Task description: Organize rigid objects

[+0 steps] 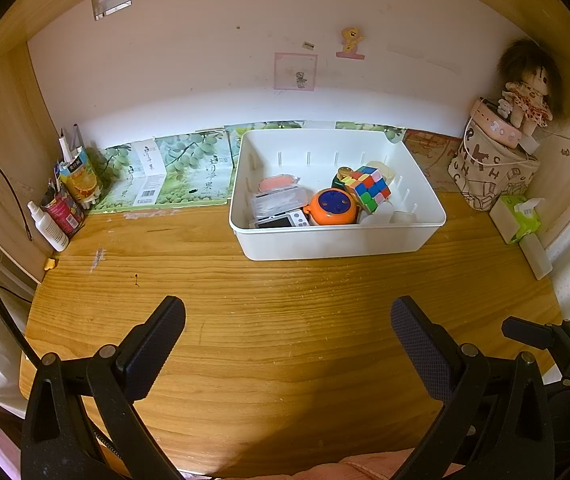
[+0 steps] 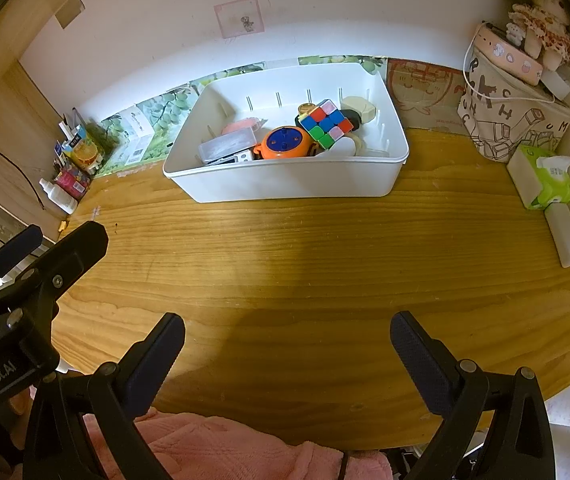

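A white plastic bin (image 1: 325, 242) (image 2: 285, 184) stands at the back of the wooden desk. Inside it lie a colourful puzzle cube (image 1: 368, 188) (image 2: 326, 123), an orange round toy with a blue top (image 1: 333, 208) (image 2: 285, 143), a clear flat case (image 1: 277, 200) (image 2: 227, 146), a small white device (image 1: 281, 221), a pink item (image 1: 275, 183) and pale cream pieces (image 2: 359, 109). My left gripper (image 1: 288, 316) hovers open over the near desk, nothing between its fingers. My right gripper (image 2: 287, 334) is open too, well short of the bin.
Bottles and cartons (image 1: 65, 200) crowd the back left corner. A printed fabric bag (image 1: 493, 172) with a doll (image 1: 529, 88) on top sits at the back right, with a green tissue pack (image 2: 545, 180) and a white bottle (image 2: 567, 236) beside it. Pink cloth (image 2: 213, 448) lies at the near edge.
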Motion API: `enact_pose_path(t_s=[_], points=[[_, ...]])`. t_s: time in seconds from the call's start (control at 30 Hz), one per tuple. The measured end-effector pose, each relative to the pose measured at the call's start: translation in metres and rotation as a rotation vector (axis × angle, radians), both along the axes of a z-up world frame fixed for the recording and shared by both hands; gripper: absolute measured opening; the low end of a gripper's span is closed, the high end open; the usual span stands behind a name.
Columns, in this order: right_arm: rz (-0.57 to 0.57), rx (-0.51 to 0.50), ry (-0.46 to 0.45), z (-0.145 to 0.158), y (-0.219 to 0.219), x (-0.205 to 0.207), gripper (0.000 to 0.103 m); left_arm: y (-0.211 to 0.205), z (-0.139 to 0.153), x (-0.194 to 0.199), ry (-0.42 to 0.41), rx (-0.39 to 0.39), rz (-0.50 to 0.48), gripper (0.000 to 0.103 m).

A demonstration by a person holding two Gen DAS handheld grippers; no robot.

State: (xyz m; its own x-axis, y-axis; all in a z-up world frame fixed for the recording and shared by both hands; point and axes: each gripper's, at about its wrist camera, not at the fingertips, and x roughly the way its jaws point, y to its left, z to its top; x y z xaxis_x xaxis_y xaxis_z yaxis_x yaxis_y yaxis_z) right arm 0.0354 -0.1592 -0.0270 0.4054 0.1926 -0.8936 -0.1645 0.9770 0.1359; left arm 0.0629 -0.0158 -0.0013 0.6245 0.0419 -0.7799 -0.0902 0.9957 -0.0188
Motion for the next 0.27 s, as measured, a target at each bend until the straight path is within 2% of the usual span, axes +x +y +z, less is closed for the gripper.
enact_pose_path(t_s=[0.27], points=[[-0.001, -0.003, -0.002, 0.0004, 0.0004, -0.0003, 0.103, 0.0, -0.0002, -0.0001, -0.003, 0.0, -0.01, 0.103]])
